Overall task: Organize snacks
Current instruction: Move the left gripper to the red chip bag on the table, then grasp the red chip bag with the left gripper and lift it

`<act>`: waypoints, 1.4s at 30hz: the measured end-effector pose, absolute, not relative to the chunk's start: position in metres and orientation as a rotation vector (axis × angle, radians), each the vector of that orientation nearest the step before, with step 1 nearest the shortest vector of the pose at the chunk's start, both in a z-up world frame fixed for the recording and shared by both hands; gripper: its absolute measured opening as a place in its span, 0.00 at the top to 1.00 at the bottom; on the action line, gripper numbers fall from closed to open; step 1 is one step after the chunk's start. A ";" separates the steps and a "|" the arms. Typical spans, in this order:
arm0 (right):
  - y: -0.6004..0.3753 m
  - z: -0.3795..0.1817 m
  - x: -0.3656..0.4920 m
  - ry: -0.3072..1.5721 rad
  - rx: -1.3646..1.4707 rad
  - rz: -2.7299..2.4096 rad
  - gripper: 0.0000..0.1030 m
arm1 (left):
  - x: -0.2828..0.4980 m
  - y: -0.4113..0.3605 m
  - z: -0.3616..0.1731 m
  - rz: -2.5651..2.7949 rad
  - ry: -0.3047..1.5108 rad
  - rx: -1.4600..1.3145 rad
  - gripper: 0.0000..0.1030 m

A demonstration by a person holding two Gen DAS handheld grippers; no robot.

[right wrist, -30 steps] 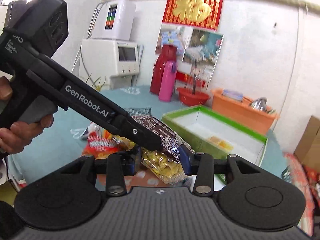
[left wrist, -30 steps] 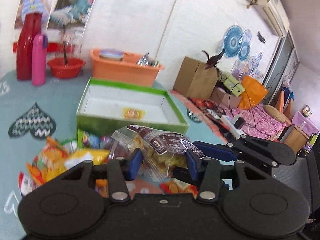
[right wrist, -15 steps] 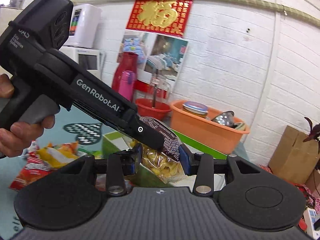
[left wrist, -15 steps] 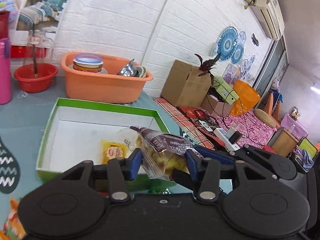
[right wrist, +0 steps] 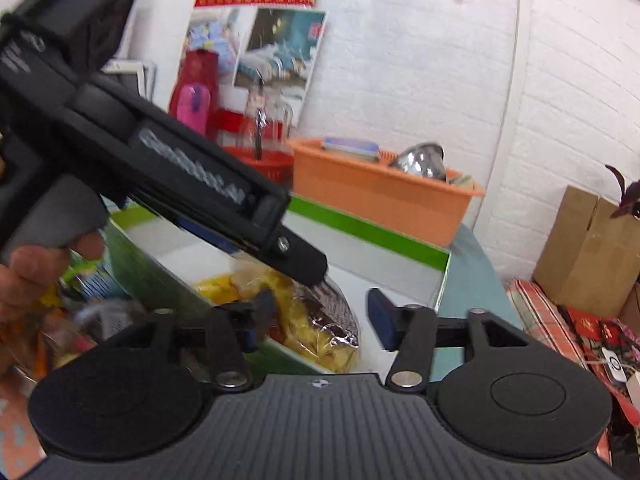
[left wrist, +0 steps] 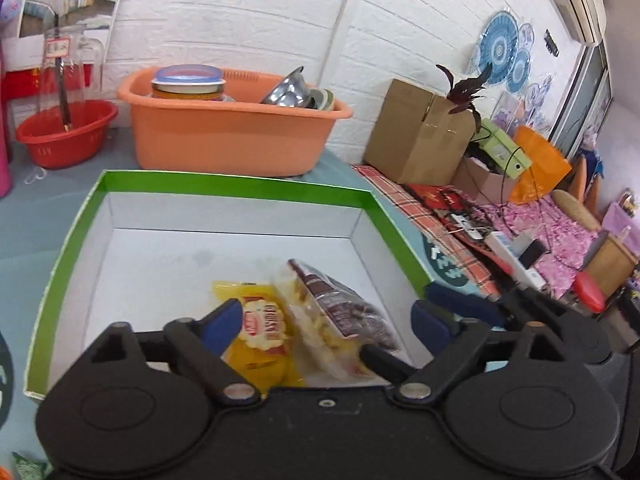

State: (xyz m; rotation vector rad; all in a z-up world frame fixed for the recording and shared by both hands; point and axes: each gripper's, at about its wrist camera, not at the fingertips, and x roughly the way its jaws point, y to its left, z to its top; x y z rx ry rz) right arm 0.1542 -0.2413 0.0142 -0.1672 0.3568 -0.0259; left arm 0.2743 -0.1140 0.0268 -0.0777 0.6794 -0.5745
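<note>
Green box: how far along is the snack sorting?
Done: a yellow packet and the brown-and-clear bag lie inside the green box. In hand: nothing; the left gripper and right gripper have just opened their jaws, clear of the bag. Left: loose snack packets lie outside the box.

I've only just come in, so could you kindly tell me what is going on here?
A person is sorting snacks with two handheld grippers. The left gripper and right gripper have just opened, releasing the clear bag with a brown label into the green-rimmed white box, beside a yellow packet.
</note>
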 end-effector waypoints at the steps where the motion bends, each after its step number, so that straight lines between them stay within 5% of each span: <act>1: -0.242 0.014 0.153 0.353 -0.162 -0.035 0.00 | 0.273 -0.111 0.027 -0.570 0.676 -0.074 0.00; 15: -0.216 0.063 0.055 0.343 -0.156 0.042 0.00 | 0.174 -0.072 0.077 -0.520 0.657 -0.075 0.00; 36: -0.223 0.003 -0.027 0.569 -0.001 0.049 0.00 | 0.091 -0.087 0.003 -0.691 0.837 -0.137 0.00; 39: -0.223 -0.003 -0.026 0.582 -0.001 0.095 0.00 | 0.099 -0.101 -0.008 -0.684 0.871 -0.081 0.27; 42: -0.223 -0.006 -0.021 0.599 -0.032 0.129 0.00 | 0.102 -0.107 -0.014 -0.699 0.886 -0.084 0.24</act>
